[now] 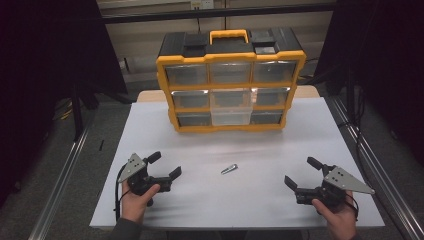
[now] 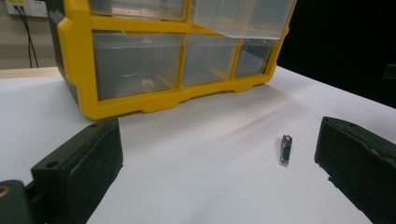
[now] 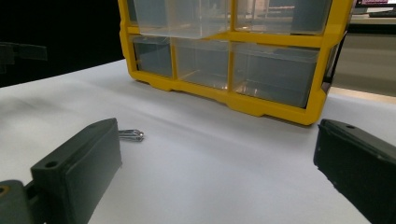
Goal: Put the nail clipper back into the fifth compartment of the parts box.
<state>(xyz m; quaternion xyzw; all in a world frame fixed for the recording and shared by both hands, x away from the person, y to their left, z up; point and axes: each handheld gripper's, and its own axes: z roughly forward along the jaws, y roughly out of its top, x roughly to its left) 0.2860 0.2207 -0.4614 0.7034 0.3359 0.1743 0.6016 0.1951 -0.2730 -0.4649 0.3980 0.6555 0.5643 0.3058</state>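
left black two-jaw tool [image 1: 165,165] held low over the near left part of the white surface [image 1: 260,200], jaws spread wide, nothing between them, a hand [image 1: 134,200] wrapped round its grip from the bottom edge of the high view, grey three-cornered plate on top

right black two-jaw tool [image 1: 302,172] held the same way over the near right part, jaws likewise wide apart and empty, gripped by the other hand [image 1: 340,216], grey plate pointing outward to the right

small silvery metal nail clipper [image 1: 229,169] lying flat on the surface between the two tools, roughly midway, apart from both, touched by neither; seen in the left gripper view [image 2: 286,150] just inside the right-hand jaw, end-on; seen in the right gripper view [image 3: 131,135] peeking out just past the left-hand jaw

farther back, near the far edge of the surface, upright yellow and black plastic organiser box [image 1: 170,82] with a yellow carry handle on top and three rows of three clear drawers, well apart from the clipper

clear plastic middle drawer [image 1: 231,111] of the centre column pulled out toward the person, jutting past the yellow frame; also seen from below in the left gripper view [image 2: 243,18] and the right gripper view [image 3: 180,18]; other drawers flush with the frame

dark floor and metal rails either side of the surface
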